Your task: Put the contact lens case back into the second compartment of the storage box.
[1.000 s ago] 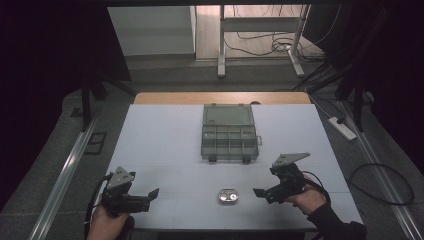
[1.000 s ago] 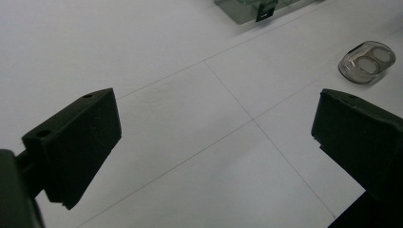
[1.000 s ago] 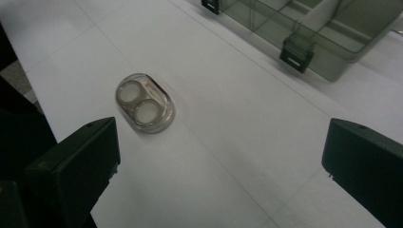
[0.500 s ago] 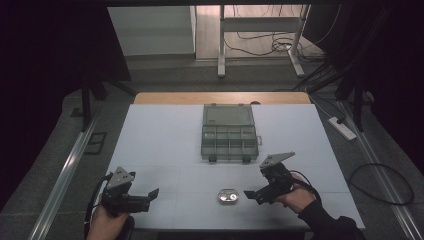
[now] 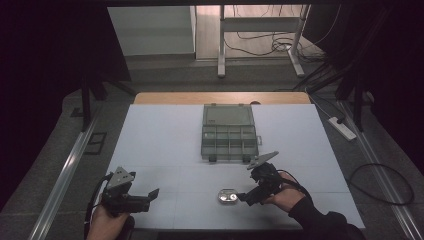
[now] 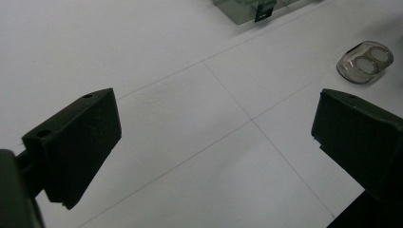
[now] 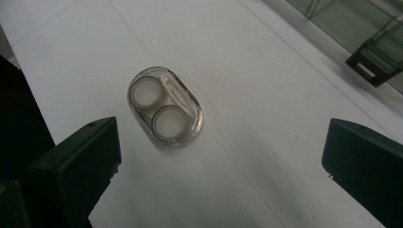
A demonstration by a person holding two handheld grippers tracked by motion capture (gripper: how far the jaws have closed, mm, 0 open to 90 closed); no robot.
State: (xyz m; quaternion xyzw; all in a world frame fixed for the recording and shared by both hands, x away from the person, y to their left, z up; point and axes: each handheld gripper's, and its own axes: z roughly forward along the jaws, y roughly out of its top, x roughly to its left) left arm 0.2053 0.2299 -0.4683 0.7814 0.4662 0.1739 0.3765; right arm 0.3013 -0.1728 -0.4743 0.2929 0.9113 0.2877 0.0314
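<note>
Grippers number two, and each is held in one hand. One small clear case (image 5: 228, 196) with two round cups in it lies flat on the white desk (image 5: 165, 135), near the front edge. One bigger grey box (image 5: 229, 134) with many little rooms sits farther back in the middle of the desk, well apart from the small case.

The right gripper (image 5: 246, 196) is just beside the small clear case, on its right, and points at it. Its two black jaws are wide apart and do not touch the case (image 7: 165, 105), which lies between them and a little ahead.

The left gripper (image 5: 150, 196) is at the front left of the desk, well apart from the case (image 6: 365, 61). Its jaws are wide apart too and hold nothing.
</note>
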